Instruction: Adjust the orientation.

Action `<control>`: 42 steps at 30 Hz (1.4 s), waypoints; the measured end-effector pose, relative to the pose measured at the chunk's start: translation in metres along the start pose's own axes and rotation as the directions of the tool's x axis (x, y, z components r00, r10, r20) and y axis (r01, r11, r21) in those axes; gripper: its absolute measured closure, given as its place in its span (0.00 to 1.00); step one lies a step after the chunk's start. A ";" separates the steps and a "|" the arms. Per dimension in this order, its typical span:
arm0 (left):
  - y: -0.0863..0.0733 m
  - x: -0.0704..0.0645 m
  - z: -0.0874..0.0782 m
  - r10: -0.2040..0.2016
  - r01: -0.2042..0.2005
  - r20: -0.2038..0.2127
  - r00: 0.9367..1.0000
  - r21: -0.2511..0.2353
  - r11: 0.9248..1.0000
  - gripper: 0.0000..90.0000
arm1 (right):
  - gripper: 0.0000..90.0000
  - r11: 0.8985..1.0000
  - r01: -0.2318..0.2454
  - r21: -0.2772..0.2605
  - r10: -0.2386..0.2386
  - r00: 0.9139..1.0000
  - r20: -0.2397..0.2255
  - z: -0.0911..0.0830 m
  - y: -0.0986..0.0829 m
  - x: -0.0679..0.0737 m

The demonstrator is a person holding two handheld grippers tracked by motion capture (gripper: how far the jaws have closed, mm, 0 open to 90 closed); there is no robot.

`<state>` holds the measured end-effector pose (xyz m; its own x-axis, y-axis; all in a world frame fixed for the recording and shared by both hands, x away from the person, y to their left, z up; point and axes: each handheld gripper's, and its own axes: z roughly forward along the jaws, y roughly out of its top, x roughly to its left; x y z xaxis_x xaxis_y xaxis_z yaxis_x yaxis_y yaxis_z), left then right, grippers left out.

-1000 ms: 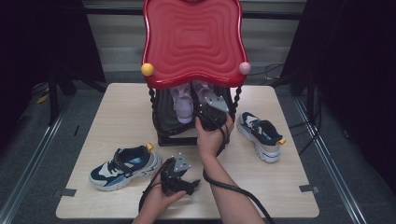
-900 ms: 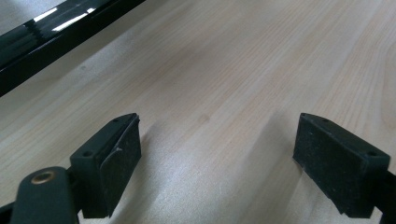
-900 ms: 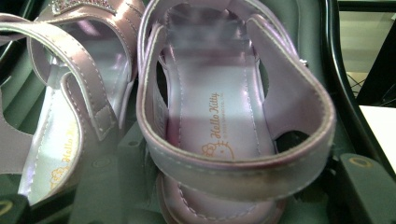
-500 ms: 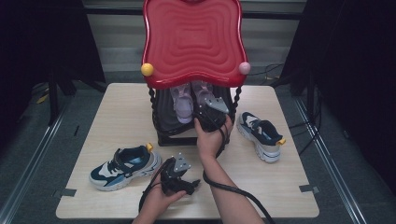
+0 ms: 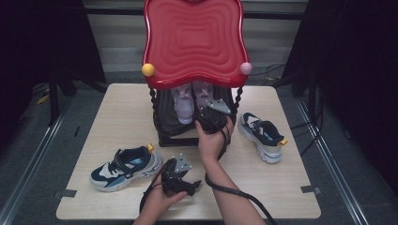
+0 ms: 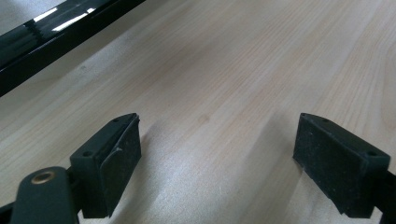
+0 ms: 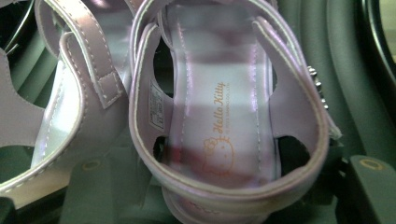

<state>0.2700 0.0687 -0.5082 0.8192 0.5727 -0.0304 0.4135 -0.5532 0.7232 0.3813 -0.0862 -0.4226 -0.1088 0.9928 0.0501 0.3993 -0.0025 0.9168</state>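
Observation:
A pair of lilac strap sandals stands on the black lower shelf (image 5: 164,115) of a red-topped rack (image 5: 195,42). In the high view my right gripper (image 5: 205,111) reaches under the red top to the right-hand sandal (image 5: 202,93). In the right gripper view that sandal's heel (image 7: 219,116) lies between the jaws, which stand wide on either side of it; my right gripper (image 7: 247,191) is open. The other sandal (image 7: 70,93) lies to its left. My left gripper (image 5: 196,183) rests low over the table's front, open (image 6: 217,154), with bare wood between its pads.
A navy and white sneaker (image 5: 124,166) lies on the wooden table (image 5: 122,112) front left, just left of the left gripper. Its mate (image 5: 260,133) lies right of the rack. Cables trail from both grippers over the front edge. Dark floor surrounds the table.
The right gripper has edged slightly deeper and to the left at the lower shelf. The left gripper and both sneakers have stayed put.

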 end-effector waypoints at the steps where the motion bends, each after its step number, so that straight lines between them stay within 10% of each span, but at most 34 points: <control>1: 0.000 0.000 0.000 0.000 0.000 0.000 1.000 0.000 1.000 0.16 | 0.35 1.000 -0.001 0.002 0.001 1.000 -0.004 0.000 0.000 0.000; 42: 0.000 0.000 0.000 0.006 -0.006 0.001 1.000 0.008 1.000 0.16 | 0.31 0.996 0.086 0.023 -0.080 0.981 -0.175 -0.018 -0.009 -0.011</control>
<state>0.2700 0.0690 -0.5078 0.8218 0.5692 -0.0267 0.4121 -0.5613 0.7177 0.3625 -0.0990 -0.4246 -0.2986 0.9533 0.0450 0.4091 0.0852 0.9085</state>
